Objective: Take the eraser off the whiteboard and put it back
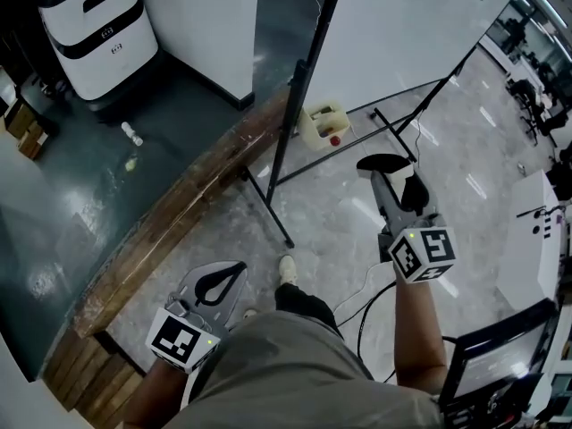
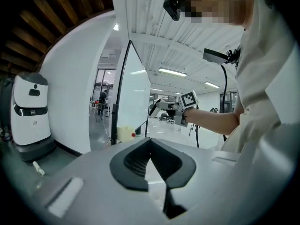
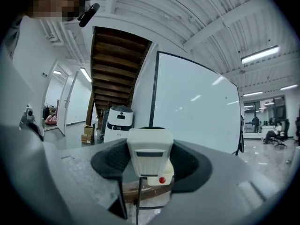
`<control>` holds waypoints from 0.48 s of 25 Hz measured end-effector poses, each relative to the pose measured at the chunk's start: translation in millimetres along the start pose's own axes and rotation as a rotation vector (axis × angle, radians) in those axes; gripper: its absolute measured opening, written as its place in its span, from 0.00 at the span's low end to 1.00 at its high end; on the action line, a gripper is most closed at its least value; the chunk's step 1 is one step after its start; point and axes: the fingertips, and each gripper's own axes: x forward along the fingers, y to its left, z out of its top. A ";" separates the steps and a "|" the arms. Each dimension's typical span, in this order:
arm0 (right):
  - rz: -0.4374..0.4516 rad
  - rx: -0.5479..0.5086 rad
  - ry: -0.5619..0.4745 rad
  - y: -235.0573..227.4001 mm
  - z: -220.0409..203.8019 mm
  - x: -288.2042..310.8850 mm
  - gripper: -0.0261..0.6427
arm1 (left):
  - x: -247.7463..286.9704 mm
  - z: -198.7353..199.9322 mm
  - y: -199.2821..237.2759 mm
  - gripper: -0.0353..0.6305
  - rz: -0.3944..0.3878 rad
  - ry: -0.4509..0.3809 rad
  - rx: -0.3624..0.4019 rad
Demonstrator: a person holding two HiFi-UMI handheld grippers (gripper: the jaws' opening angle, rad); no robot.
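Note:
The whiteboard [image 1: 402, 25] stands on a black frame ahead of me; in the right gripper view it fills the right side as the whiteboard [image 3: 197, 107]. My right gripper [image 1: 395, 172] is held out level, short of the board, shut on a cream block eraser [image 3: 149, 151]. In the head view the eraser [image 1: 393, 191] shows as a grey piece between the black pads. My left gripper [image 1: 239, 266] hangs low at the lower left; its pads meet at the tip with nothing between them. The left gripper view shows the right gripper [image 2: 159, 108] from the side.
A cream jug with a red cap [image 1: 322, 123] sits on the floor by the board's black stand legs [image 1: 268, 195]. A long wooden beam [image 1: 179, 204] runs across the floor. A white machine [image 1: 94, 25] stands at the back left, a monitor [image 1: 500, 356] at the lower right.

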 end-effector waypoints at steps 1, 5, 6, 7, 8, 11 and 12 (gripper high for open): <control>0.004 0.003 0.003 -6.4 -3.0 9.6 0.43 | 7.1 3.4 3.1 0.06 0.005 0.000 0.001; 0.026 0.011 0.018 -28.9 -15.1 49.6 0.43 | 34.3 15.4 16.5 0.06 0.033 0.007 0.002; 0.034 0.011 0.023 -33.3 -18.6 59.9 0.42 | 40.4 17.2 19.9 0.06 0.043 0.016 0.001; 0.043 0.009 0.029 -37.3 -21.9 70.3 0.43 | 46.4 18.9 23.4 0.06 0.052 0.029 0.002; 0.052 0.007 0.034 -41.2 -25.0 80.7 0.43 | 52.7 21.4 26.4 0.06 0.061 0.038 0.002; 0.079 0.010 0.051 -53.7 -35.9 110.7 0.43 | 74.3 33.0 33.1 0.06 0.078 0.026 -0.010; 0.087 0.013 0.056 -57.6 -40.3 120.3 0.42 | 81.2 35.4 35.6 0.06 0.084 0.029 -0.011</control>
